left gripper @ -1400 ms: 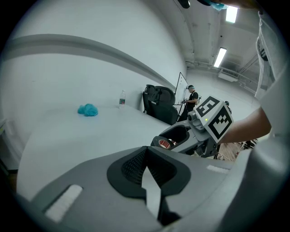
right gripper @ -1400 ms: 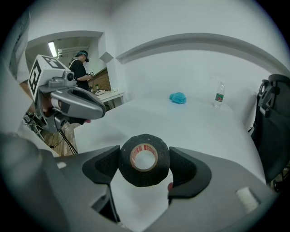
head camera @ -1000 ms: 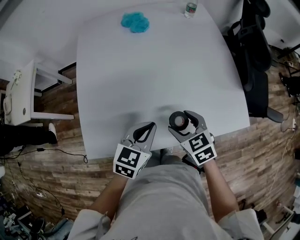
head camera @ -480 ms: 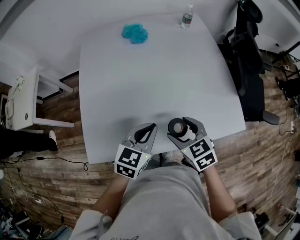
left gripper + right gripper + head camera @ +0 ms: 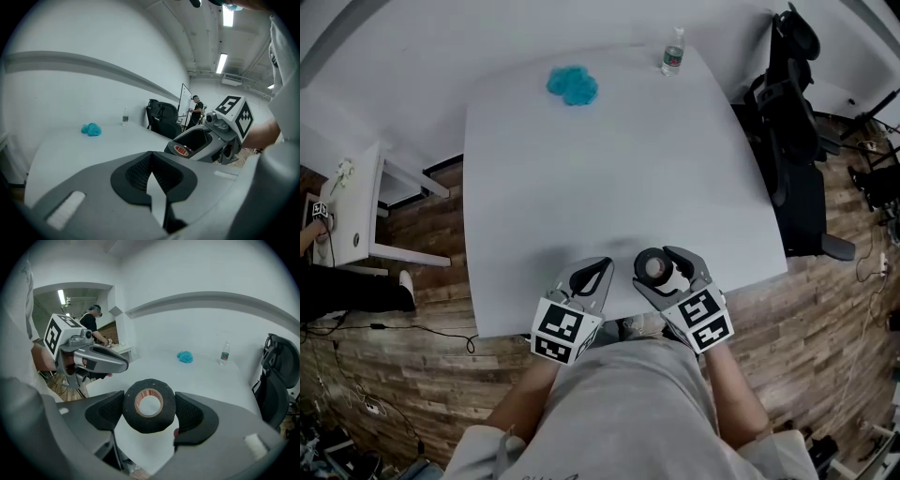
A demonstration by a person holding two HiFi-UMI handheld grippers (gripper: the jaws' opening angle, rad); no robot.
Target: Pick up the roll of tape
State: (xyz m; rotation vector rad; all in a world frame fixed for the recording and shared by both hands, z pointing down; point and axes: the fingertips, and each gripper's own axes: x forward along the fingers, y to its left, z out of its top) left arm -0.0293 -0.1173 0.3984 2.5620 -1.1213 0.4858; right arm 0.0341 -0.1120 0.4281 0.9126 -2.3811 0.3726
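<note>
A black roll of tape (image 5: 149, 405) with a red-printed core is clamped between the two pads of my right gripper (image 5: 149, 414), held above the near edge of the white table (image 5: 609, 169). In the head view the roll of tape (image 5: 654, 268) shows at the tips of my right gripper (image 5: 661, 270). My left gripper (image 5: 589, 277) hovers just to its left, jaws closed together with nothing between them. The left gripper view shows its pads meeting (image 5: 151, 174) and the tape (image 5: 182, 150) in the other gripper beyond.
A turquoise cloth lump (image 5: 573, 83) and a clear water bottle (image 5: 672, 52) sit at the table's far side. A black office chair (image 5: 792, 141) stands to the right. A white side table (image 5: 352, 202) is at the left. Cables lie on the wooden floor.
The view has pulled back slightly, so the table looks a little farther away. Both grippers keep the same stance near the table's near edge, the tape still held.
</note>
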